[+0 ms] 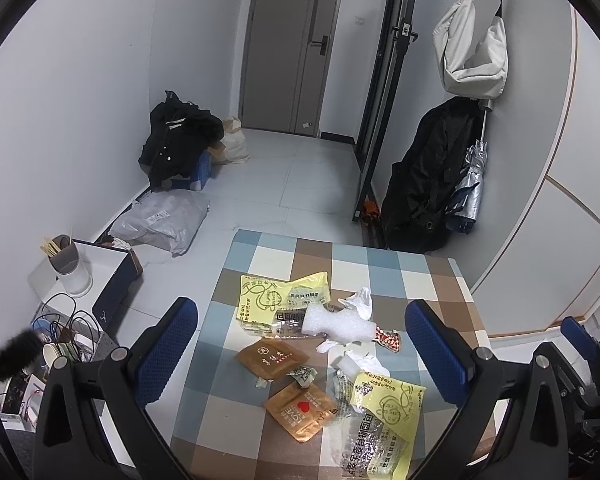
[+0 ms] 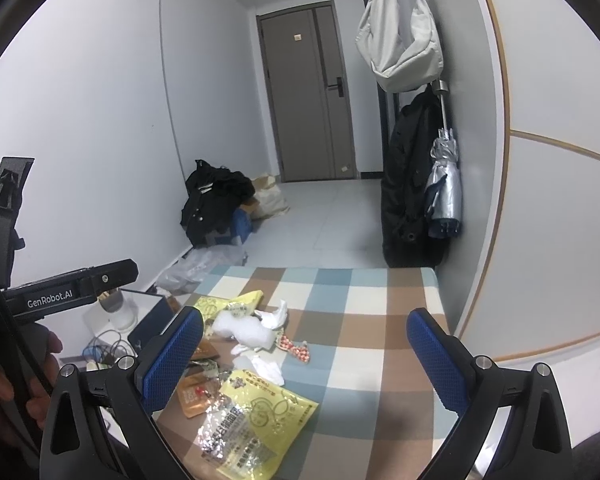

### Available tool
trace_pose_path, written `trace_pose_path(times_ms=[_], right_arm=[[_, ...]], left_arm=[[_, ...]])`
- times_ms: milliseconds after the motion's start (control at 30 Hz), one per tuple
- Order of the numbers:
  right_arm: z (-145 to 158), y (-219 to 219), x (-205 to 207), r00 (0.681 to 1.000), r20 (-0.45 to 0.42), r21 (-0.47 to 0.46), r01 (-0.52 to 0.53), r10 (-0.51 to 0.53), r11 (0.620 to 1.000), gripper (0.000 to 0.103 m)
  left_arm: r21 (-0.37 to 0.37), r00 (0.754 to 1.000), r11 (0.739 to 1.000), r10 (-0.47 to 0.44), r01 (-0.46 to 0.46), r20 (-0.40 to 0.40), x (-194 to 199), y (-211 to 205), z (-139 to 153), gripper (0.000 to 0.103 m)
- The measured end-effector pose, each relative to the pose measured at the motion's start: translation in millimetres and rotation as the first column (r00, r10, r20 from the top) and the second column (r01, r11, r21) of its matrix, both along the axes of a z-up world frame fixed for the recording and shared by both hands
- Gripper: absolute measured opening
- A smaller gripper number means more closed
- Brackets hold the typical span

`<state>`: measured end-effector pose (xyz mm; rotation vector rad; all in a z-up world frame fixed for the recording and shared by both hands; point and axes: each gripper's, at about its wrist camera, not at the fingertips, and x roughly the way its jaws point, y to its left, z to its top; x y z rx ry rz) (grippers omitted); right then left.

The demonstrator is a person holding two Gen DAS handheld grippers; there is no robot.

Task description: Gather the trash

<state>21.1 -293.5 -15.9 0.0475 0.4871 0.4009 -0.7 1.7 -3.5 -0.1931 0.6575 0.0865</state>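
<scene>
Both tongs gaped wide, empty. Wrapper litter lay on checked table (image 1: 428, 276): straight ahead between left gripper (image 1: 300, 336) fingers, but ahead-left of right gripper (image 2: 304, 344). Left nearer; white foam strip (image 1: 336, 322) ran crosswise.

Your trash lay scattered in the lower middle of the frame: two yellow wrappers (image 1: 276, 294) (image 1: 388, 404), two flat brown sachets (image 1: 272, 358) (image 1: 302, 410), a white foam piece (image 1: 336, 322) and crumpled tissues (image 1: 360, 300), loosely overlapping on the surface (image 1: 420, 276).

White bag (image 1: 474, 46) and umbrella (image 1: 470, 184) hang above coat (image 1: 424, 176).
</scene>
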Motion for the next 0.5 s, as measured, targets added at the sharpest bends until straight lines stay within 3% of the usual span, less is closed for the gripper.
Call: trace_pose_path(times_ms=[500], right_arm=[[-0.5, -2.0, 2.3, 1.0, -0.008, 0.003, 0.009, -0.009, 1.0, 0.103]], left_arm=[[-0.017, 1.0, 1.0, -0.002, 0.002, -0.004, -0.4, 2.7, -1.2, 0.102]])
